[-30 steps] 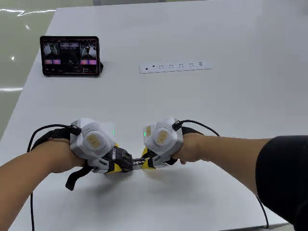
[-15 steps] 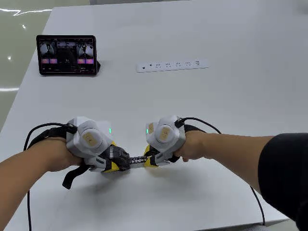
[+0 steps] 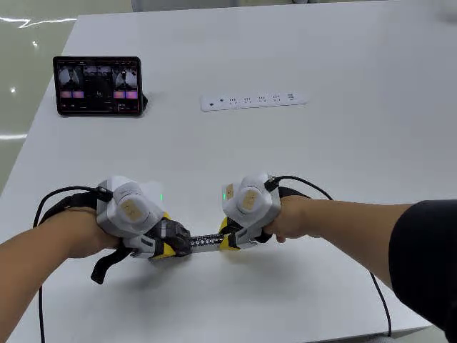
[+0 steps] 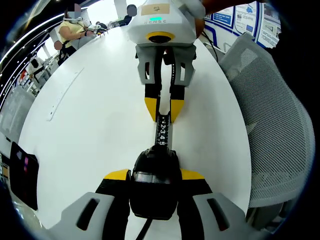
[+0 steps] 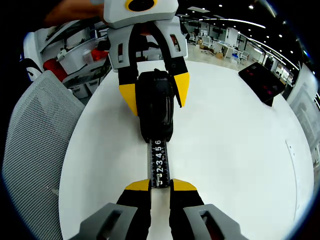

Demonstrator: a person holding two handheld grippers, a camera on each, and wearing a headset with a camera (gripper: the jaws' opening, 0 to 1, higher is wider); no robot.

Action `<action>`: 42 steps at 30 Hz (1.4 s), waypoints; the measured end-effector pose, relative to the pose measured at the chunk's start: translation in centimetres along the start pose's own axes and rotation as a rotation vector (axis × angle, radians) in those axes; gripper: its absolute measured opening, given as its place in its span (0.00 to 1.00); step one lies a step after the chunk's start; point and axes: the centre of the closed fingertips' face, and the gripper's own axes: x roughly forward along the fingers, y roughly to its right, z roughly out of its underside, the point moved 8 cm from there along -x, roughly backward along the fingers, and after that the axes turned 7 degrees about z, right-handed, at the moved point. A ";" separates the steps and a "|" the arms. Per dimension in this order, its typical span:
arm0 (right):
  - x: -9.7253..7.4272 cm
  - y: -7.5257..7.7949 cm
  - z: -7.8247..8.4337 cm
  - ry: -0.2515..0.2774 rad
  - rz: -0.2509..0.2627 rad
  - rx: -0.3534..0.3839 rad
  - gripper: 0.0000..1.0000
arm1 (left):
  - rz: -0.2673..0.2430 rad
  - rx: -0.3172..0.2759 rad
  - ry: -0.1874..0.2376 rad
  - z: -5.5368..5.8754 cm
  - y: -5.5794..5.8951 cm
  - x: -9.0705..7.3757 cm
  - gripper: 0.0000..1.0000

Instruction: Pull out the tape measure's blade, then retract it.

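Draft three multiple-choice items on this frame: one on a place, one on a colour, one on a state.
1. In the head view, where does the tablet sit relative to the power strip?
A) left of it B) right of it C) on top of it
2. The tape measure case is:
A) red B) white C) black
3. The blade is:
A) fully retracted B) partly out, pinched by the right hand-held gripper C) lying loose

1 A: the strip lies to its right.
2 C: a black body sits between the jaws of the left hand-held gripper.
3 B: numbers 2 to 6 show between case and jaws.
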 end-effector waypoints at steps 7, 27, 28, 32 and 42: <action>-0.4 0.1 0.5 -0.002 0.000 0.006 0.09 | 0.000 -0.002 0.006 0.0 0.1 0.0 0.31; -1.4 0.3 2.0 -0.016 0.003 0.023 0.09 | -0.005 0.002 0.002 -0.1 0.2 0.2 0.31; -1.4 0.3 2.0 -0.017 0.004 0.022 0.09 | -0.005 0.002 0.002 0.0 0.1 0.2 0.31; -1.7 0.2 2.3 -0.018 0.006 0.024 0.09 | -0.004 0.001 0.002 -0.1 0.2 0.2 0.31; -2.2 0.3 2.8 -0.024 0.008 0.032 0.09 | -0.004 -0.002 0.002 0.0 0.2 0.2 0.31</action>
